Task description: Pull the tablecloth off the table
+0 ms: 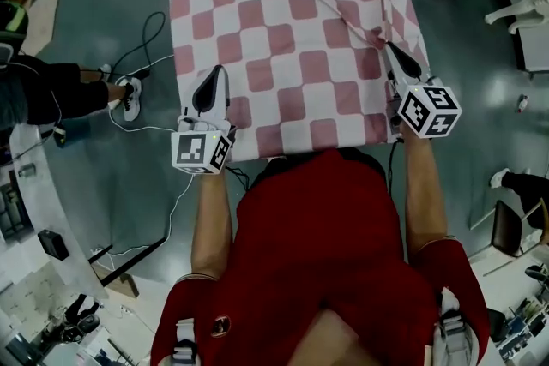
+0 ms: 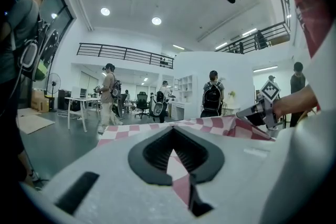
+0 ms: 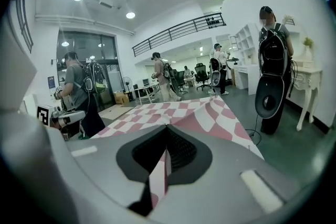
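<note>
**Both jaws clamped on the near end of the cloth, which runs straight away from the person**

The pink-and-white checked tablecloth lies spread ahead of the person, with its long axis running away from the body. It covers the table completely, so no bare tabletop shows. The left gripper has its jaws together on the cloth close to the near-left corner; its own view shows a checked fold pinched between the pads. The right gripper is likewise clamped on a fold, but it bites the right-hand edge a little farther up the cloth than the left. There the fabric rises to the jaws in a tented ridge.

Both forearms reach forward on either side of the red-shirted torso, with the grippers pointing away from the body and slightly downward. The right appears to be held higher than the left.

All the cloth lies beyond the jaws, so the pull likely has to come back toward the body. The offset grips may drag it off askew.
</note>
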The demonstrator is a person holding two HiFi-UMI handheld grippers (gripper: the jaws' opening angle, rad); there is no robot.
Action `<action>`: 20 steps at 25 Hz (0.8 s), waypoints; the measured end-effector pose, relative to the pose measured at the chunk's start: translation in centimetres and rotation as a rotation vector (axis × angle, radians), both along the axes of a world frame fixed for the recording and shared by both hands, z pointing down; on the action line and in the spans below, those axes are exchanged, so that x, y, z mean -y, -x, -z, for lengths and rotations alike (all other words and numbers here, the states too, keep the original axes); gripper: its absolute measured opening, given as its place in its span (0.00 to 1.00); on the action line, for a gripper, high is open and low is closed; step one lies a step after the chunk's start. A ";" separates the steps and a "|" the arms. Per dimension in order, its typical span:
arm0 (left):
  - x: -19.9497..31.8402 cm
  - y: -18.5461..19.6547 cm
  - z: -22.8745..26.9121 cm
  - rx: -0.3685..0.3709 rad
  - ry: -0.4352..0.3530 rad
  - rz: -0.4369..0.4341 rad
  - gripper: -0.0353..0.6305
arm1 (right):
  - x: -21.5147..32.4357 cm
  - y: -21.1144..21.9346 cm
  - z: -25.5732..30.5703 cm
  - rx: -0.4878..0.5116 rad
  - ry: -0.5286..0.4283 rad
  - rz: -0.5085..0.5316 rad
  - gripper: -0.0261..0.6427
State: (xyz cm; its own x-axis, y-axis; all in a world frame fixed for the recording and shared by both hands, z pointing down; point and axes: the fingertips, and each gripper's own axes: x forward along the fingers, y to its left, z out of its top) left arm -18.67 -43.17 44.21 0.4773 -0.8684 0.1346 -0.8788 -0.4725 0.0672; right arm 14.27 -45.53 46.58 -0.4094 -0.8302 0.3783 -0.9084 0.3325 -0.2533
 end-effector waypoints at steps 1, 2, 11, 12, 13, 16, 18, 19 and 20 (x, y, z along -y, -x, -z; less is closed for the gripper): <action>0.0 0.8 -0.2 0.000 0.002 0.002 0.06 | -0.1 0.7 0.4 0.003 -0.008 -0.003 0.06; -0.1 1.7 -0.4 0.001 0.006 0.005 0.06 | -0.2 1.5 0.7 0.004 -0.016 -0.006 0.06; 0.2 11.2 -3.7 0.012 0.069 0.073 0.06 | -0.3 7.7 -0.3 -0.062 -0.016 -0.015 0.06; 0.3 11.7 -4.1 0.014 0.080 0.077 0.06 | -0.3 7.8 -0.5 -0.070 -0.012 -0.019 0.06; 0.4 12.3 -4.5 0.016 0.091 0.081 0.06 | -0.2 8.0 -0.6 -0.078 -0.008 -0.024 0.06; 0.6 14.9 -5.9 0.018 0.127 0.105 0.06 | -0.1 9.3 -0.8 -0.106 0.006 -0.035 0.06; 0.7 17.1 -7.2 0.013 0.157 0.124 0.06 | -0.2 10.7 -1.3 -0.123 0.017 -0.042 0.06; 0.7 18.1 -7.9 0.008 0.177 0.128 0.09 | -0.2 11.5 -1.6 -0.129 0.022 -0.045 0.06; 0.8 18.9 -8.6 0.003 0.200 0.129 0.16 | -0.2 12.1 -1.8 -0.132 0.027 -0.049 0.06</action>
